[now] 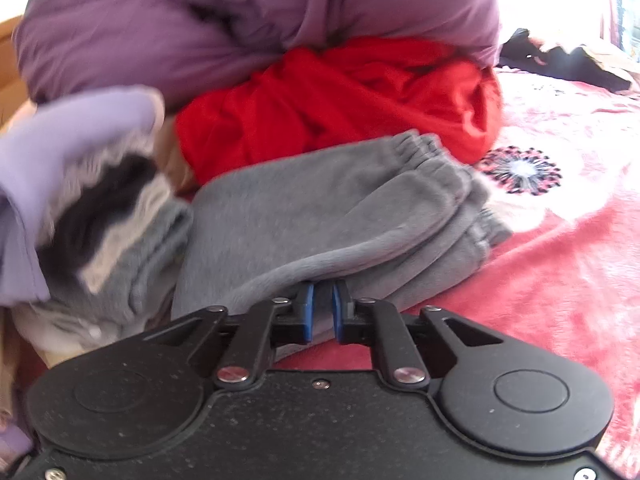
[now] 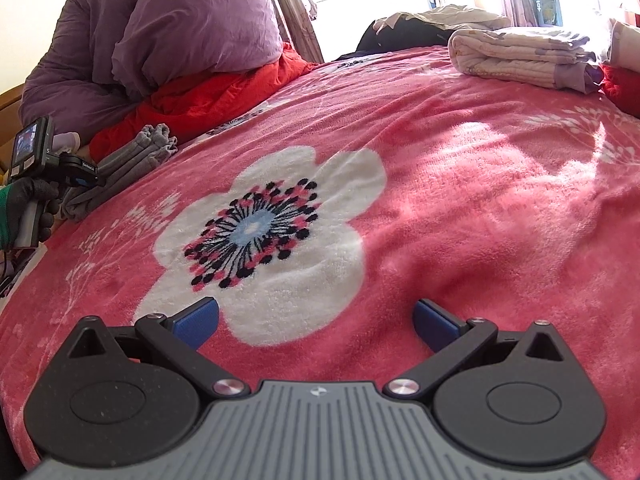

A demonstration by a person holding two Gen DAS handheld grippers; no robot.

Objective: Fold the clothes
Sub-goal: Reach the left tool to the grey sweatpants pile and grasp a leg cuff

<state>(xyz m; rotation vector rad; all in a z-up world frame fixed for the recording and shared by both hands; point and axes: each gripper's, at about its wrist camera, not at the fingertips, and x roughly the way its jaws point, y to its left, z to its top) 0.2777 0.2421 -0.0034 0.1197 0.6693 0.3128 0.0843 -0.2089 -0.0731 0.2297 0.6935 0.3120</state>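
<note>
the left gripper is seen with its blue pads drawn close together, a narrow gap between them, their tips tucked under the near edge of the folded grey trousers; whether cloth is actually pinched cannot be told. the trousers are laid on the pink flowered blanket, just in front of a red garment and a purple quilt. a blurred pile of clothes is seen at the left. the right gripper is held wide open over the blanket's white flower, nothing between its pads. a folded quilt is seen far off
</note>
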